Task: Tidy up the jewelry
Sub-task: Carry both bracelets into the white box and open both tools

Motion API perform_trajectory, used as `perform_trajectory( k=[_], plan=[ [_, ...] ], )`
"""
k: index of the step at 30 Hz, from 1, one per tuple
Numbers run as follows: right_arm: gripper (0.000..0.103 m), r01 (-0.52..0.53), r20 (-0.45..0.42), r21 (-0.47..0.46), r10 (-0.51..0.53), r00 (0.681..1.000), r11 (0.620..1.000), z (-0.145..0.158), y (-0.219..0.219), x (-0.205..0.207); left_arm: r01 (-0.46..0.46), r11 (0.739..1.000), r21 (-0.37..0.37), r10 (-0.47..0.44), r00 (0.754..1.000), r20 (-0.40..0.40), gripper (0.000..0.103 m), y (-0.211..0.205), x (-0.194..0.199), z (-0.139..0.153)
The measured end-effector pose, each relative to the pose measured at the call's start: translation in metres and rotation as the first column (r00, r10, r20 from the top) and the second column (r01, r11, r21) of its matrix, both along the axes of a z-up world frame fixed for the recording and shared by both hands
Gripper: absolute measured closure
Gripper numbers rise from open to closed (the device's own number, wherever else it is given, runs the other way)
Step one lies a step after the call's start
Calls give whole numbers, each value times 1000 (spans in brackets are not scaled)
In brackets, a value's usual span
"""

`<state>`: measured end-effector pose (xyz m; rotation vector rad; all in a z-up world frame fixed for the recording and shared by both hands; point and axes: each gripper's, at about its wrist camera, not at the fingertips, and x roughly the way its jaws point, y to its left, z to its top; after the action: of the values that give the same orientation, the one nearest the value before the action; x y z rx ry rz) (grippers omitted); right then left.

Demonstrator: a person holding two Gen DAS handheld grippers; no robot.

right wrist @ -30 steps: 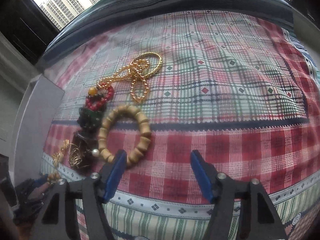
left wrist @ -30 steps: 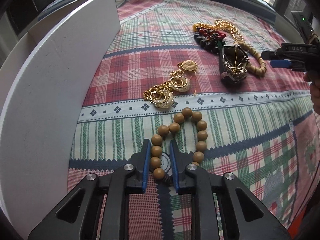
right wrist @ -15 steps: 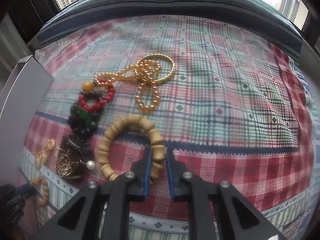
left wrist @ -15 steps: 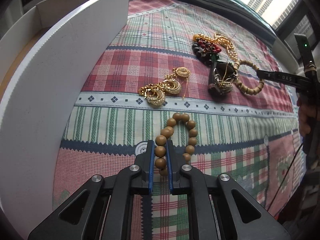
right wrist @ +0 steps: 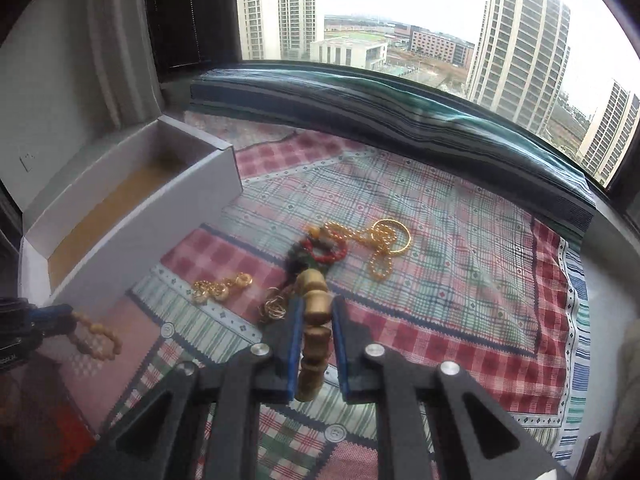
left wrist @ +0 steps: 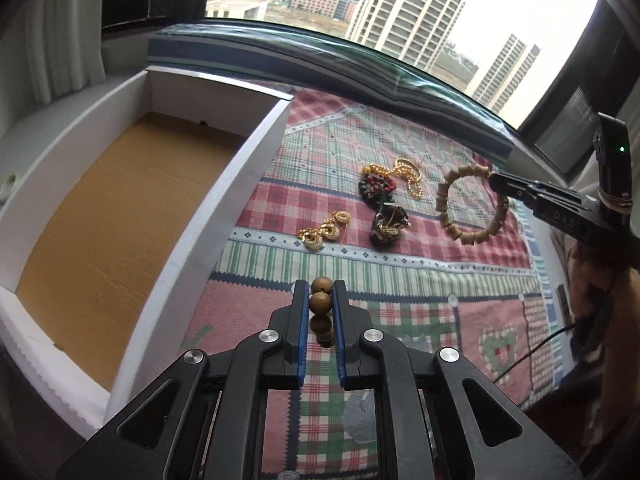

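Left view: left gripper (left wrist: 321, 300) clamped narrow on a round-bead bracelet (left wrist: 321, 302), beads stacked between the blue pads, the rest hanging below out of sight. Bracelet is clear of the cloth (left wrist: 400, 288). Box (left wrist: 224, 184) sits to the left, open, brown floor bare. Across the cloth the right gripper (left wrist: 498, 186) holds a barrel-bead bracelet (left wrist: 472, 204) by one side, the loop hanging free in the air. Gold earrings (left wrist: 324, 232), a dark tangled piece (left wrist: 388, 220) and a red-and-gold pile (left wrist: 390, 180) lie on the cloth.

Right view: right gripper (right wrist: 316, 320) pinched on the barrel-bead bracelet (right wrist: 316, 312), beads upright between the pads. Left gripper (right wrist: 40, 324) at the left edge with its loop (right wrist: 98, 336) dangling, near the box (right wrist: 140, 216) wall.

Judgement: step in hand is the carry to the box. Keep both grips firm, lift the hanging loops over the wall rather than drag them across it, and release low over the floor, one hand at a time, so the loops do not tangle.
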<state>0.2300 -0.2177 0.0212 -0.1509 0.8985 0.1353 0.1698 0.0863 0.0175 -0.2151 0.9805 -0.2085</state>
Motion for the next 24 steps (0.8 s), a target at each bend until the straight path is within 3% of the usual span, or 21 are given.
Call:
perform_trajectory(
  k=[5, 12, 15, 19, 24],
  plan=[
    [88, -176, 80, 31, 174, 982, 984, 35, 82, -13, -141, 990, 13, 141, 989, 41, 94, 62, -17, 33],
    [88, -399, 101, 117, 389, 916, 910, 47, 204, 2, -332, 939, 91, 326, 942, 76, 94, 132, -13, 30],
    [88, -462, 59, 163, 459, 886, 872, 31, 254, 15, -395, 910, 126, 390, 919, 61, 94, 155, -7, 10],
    [88, -502, -23, 191, 515, 857, 844, -5, 306, 28, -429, 891, 145, 433, 902, 9, 94, 179, -3, -20],
    [87, -495, -101, 194, 519, 849, 847, -46, 336, 46, -438, 876, 203, 455, 889, -46, 89, 197, 0, -53]
  ],
)
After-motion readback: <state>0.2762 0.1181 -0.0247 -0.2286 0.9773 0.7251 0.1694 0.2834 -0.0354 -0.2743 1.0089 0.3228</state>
